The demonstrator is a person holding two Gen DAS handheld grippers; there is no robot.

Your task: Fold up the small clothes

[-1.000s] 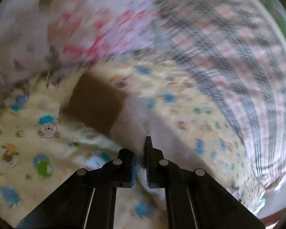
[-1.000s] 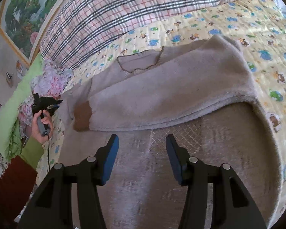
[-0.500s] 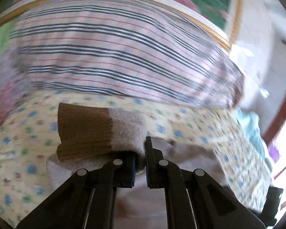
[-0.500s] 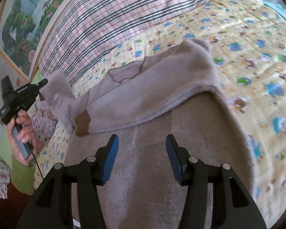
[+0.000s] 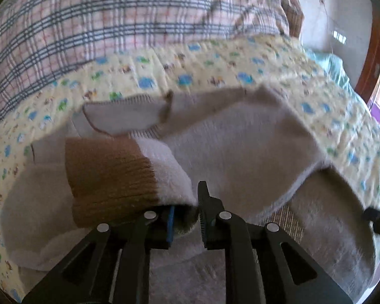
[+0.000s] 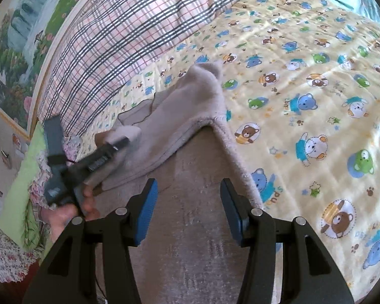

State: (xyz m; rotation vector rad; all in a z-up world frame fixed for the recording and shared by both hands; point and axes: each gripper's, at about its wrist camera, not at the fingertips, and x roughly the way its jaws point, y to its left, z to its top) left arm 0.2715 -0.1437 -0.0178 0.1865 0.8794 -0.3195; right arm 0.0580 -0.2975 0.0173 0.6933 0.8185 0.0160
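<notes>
Sweater: one beige fleece sweater (image 6: pixel 197 111) with a brown ribbed cuff (image 5: pixel 109 174), lying on the yellow bear-print quilt (image 6: pixel 304 81), one sleeve already folded across its body.
Left gripper: my left gripper (image 5: pixel 187 217) has just been opening; the cuffed sleeve end sits between the jaws, though I cannot tell whether the pads press on it.
Right gripper: my right gripper (image 6: pixel 187 212) hangs released over the sweater's lower body.
Room: bare quilt from 1 to 4 o'clock; one plaid pillow (image 6: pixel 114 33) at 11.

light: bright daylight | blur: left view smeared | edges: fisheye-bent, dark corners
</notes>
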